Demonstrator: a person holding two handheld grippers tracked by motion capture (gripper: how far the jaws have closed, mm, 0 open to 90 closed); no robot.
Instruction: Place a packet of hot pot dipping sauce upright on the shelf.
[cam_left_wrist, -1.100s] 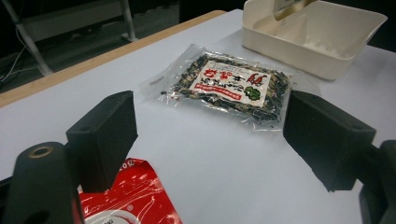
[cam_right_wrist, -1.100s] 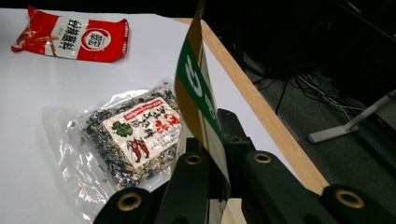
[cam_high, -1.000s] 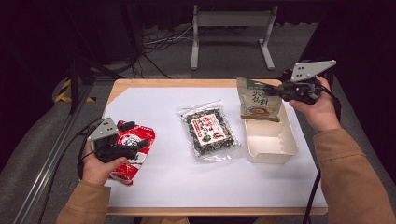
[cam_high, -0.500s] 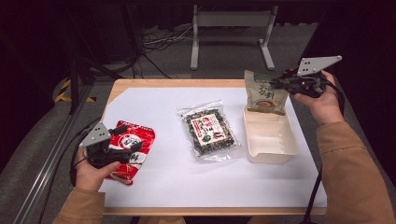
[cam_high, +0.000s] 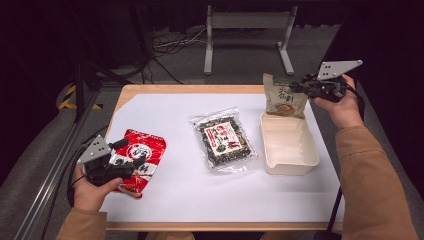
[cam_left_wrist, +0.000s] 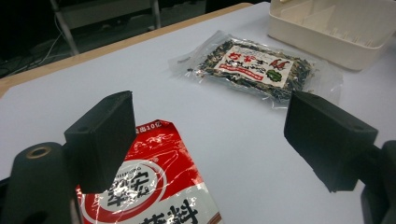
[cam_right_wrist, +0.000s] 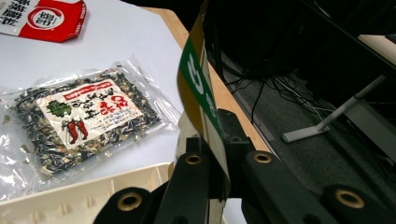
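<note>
My right gripper (cam_high: 300, 89) is shut on the edge of a green and tan snack pouch (cam_high: 283, 97), holding it upright over the far end of a cream plastic bin (cam_high: 290, 169). In the right gripper view the pouch edge (cam_right_wrist: 201, 95) rises between the closed jaws. My left gripper (cam_high: 131, 156) is open at the near left, over a red and white sauce packet (cam_high: 148, 147) lying flat. In the left gripper view its fingers (cam_left_wrist: 103, 136) stand wide apart above the red packet (cam_left_wrist: 154, 189). A clear bag of dried spice mix (cam_high: 223, 140) lies mid-table.
White paper covers the wooden table (cam_high: 180, 90). A metal stand (cam_high: 247, 35) and cables sit on the floor beyond the far edge. A rail (cam_high: 50, 175) runs along the table's left side.
The right gripper has lifted the pouch up and toward the far right, tilting it upright. The left gripper has drawn back to the left off the red packet.
</note>
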